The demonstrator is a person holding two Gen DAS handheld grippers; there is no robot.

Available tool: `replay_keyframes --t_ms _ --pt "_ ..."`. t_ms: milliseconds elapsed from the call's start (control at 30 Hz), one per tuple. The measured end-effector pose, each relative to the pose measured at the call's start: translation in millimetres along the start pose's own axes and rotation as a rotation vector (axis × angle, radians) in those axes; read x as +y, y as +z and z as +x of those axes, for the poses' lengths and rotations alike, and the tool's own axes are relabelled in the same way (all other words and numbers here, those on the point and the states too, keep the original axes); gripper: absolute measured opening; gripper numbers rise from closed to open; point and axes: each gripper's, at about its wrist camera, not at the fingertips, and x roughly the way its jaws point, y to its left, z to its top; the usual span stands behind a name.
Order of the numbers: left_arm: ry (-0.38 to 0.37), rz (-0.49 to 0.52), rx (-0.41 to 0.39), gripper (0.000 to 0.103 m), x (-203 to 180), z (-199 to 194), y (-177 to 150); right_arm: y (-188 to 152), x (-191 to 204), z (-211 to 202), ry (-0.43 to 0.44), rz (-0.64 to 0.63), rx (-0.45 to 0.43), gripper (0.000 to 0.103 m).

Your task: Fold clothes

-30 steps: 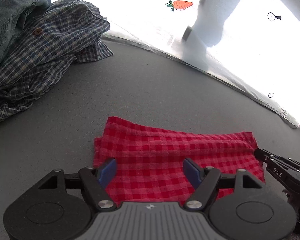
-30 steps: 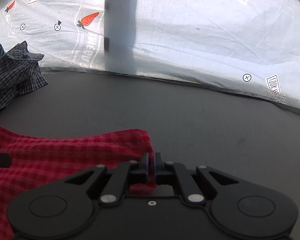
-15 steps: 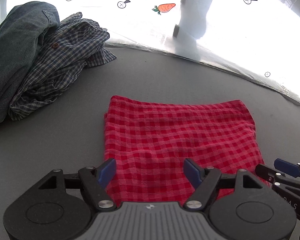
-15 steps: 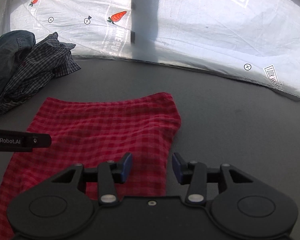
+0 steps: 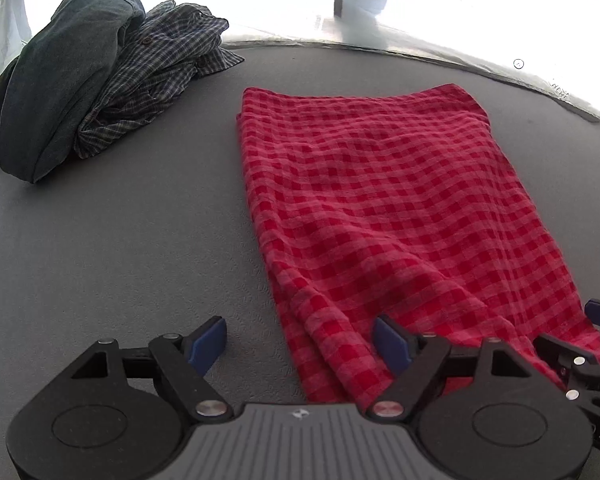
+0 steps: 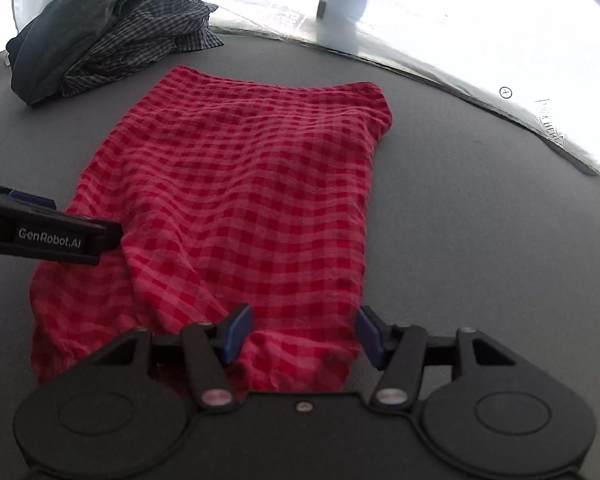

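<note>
A red checked cloth (image 5: 388, 208) lies folded flat on the grey table (image 5: 120, 240), running away from me; it also shows in the right wrist view (image 6: 244, 200). My left gripper (image 5: 300, 344) is open and empty, above the cloth's near left corner. My right gripper (image 6: 302, 334) is open and empty, above the cloth's near right edge. The right gripper's tip shows at the right edge of the left wrist view (image 5: 580, 360). The left gripper's side shows at the left of the right wrist view (image 6: 48, 232).
A dark denim garment (image 5: 56, 80) and a blue plaid shirt (image 5: 152, 72) lie piled at the far left; both also show in the right wrist view (image 6: 112, 28). A bright white printed sheet (image 5: 460, 12) runs along the table's far edge.
My right gripper opened and let go of the cloth. Both grippers pulled back toward me, so the whole folded cloth now shows. The left gripper shifted left of the cloth's edge.
</note>
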Motion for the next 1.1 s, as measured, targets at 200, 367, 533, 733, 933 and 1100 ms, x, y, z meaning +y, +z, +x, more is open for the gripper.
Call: replay_keyframes --t_ms 200,367,533,733,933,1100 --pt "-0.023 -0.043 0.032 0.085 4.7 -17.7 -2.1 -10.7 -18.0 -21.3 0.011 0.018 -0.023 0.065" --pt "-0.049 -0.038 0.076 0.085 -8.0 -27.2 -4.9 -28.1 -28.1 -42.4 -0.015 -0.114 -0.044 0.072" --pt "-0.002 -0.014 0.102 0.085 -18.2 -23.1 -11.0 -40.4 -34.0 -66.3 -0.026 -0.293 -0.109 0.075" --pt "0.047 -0.052 0.115 0.085 -8.3 -23.4 -16.1 -49.1 -47.5 -69.0 0.006 -0.277 -0.075 0.076" --pt "0.053 -0.061 0.135 0.085 -5.1 -24.4 -19.3 -66.3 -30.8 -64.0 0.004 -0.501 -0.105 0.076" --pt "0.054 -0.076 0.145 0.085 -4.3 -22.1 -20.5 -81.5 -8.1 -58.1 0.033 -0.740 -0.172 0.076"
